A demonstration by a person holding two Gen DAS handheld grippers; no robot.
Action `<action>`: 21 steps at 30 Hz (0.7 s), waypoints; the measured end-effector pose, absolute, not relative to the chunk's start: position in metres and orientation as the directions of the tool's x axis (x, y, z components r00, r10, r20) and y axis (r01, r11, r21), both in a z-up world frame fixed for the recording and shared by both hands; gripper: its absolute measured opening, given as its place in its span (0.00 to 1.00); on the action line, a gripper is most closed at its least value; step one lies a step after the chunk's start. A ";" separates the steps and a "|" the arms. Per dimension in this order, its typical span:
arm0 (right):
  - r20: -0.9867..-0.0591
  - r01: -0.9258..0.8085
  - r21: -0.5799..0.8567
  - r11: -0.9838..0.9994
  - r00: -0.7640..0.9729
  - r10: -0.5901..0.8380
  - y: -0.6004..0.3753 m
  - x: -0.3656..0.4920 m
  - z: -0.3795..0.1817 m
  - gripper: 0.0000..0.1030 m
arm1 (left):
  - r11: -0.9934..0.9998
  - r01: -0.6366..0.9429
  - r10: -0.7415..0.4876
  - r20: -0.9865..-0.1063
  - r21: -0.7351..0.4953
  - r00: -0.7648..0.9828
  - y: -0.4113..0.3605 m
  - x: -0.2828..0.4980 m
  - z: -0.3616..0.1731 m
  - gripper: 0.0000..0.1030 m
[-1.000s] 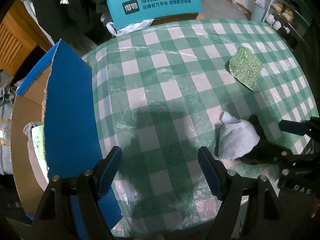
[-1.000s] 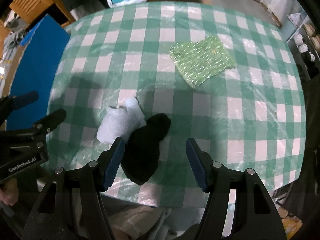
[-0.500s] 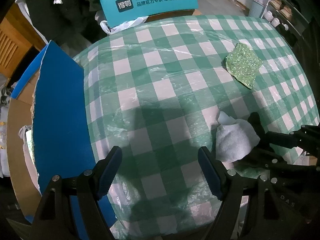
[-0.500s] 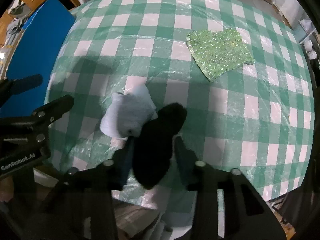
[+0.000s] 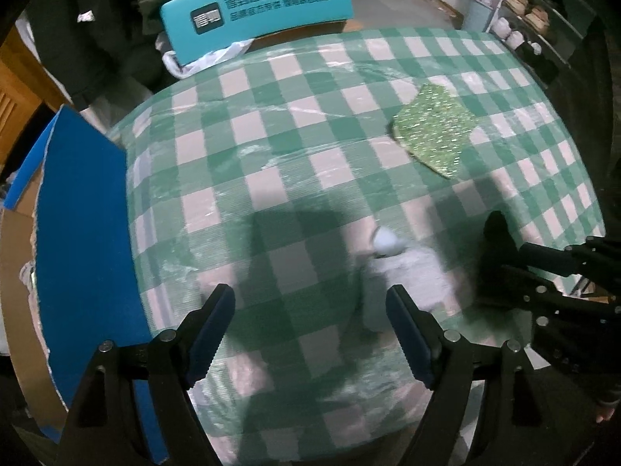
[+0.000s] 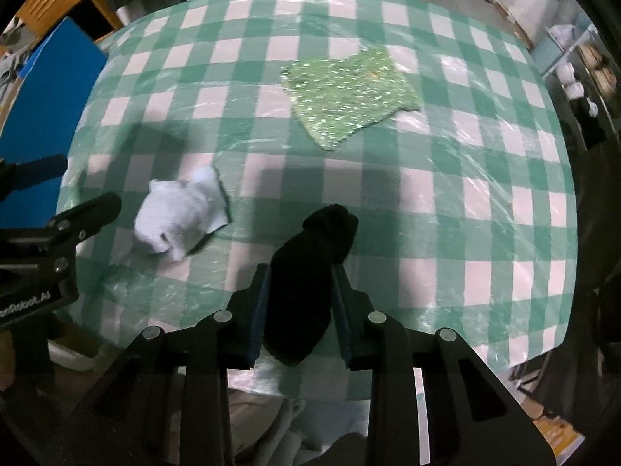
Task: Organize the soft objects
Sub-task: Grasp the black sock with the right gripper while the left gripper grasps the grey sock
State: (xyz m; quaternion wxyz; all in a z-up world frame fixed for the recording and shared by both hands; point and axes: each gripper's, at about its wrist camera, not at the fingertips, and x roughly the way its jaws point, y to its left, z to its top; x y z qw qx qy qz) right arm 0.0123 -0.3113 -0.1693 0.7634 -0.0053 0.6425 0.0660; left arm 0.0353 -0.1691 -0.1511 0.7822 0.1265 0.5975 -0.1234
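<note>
My right gripper (image 6: 300,295) is shut on a black sock (image 6: 310,272) near the table's front edge; the sock's toe sticks out ahead of the fingers. The sock also shows in the left wrist view (image 5: 495,240). A crumpled light grey sock (image 6: 178,213) lies on the cloth to the left of it, blurred in the left wrist view (image 5: 407,272). A green sparkly cloth (image 6: 349,97) lies flat farther back, also in the left wrist view (image 5: 434,132). My left gripper (image 5: 310,330) is open and empty, just left of the grey sock.
The round table (image 6: 485,178) has a green and white checked cloth under clear plastic. A cardboard box with a blue flap (image 5: 81,233) stands at the table's left. A teal chair back (image 5: 264,4) is behind the table. Shelves (image 5: 543,19) stand at the far right.
My right gripper closed on the black sock and drew it away from the grey sock. The left gripper shifted right, toward the grey sock.
</note>
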 end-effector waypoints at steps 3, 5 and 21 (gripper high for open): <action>-0.981 -0.097 0.081 0.992 0.171 0.097 -0.318 0.012 -0.170 0.28 | 0.931 0.362 -0.053 -0.965 0.046 0.257 -0.177 0.033 -0.150 0.80; -0.981 -0.088 0.074 0.993 0.175 0.088 -0.324 0.012 -0.170 0.28 | 0.927 0.372 -0.059 -0.965 0.042 0.255 -0.182 0.031 -0.151 0.83; -0.979 -0.035 0.092 0.995 0.178 0.097 -0.358 0.005 -0.167 0.32 | 0.910 0.414 -0.077 -0.977 0.013 0.201 -0.210 0.030 -0.174 0.84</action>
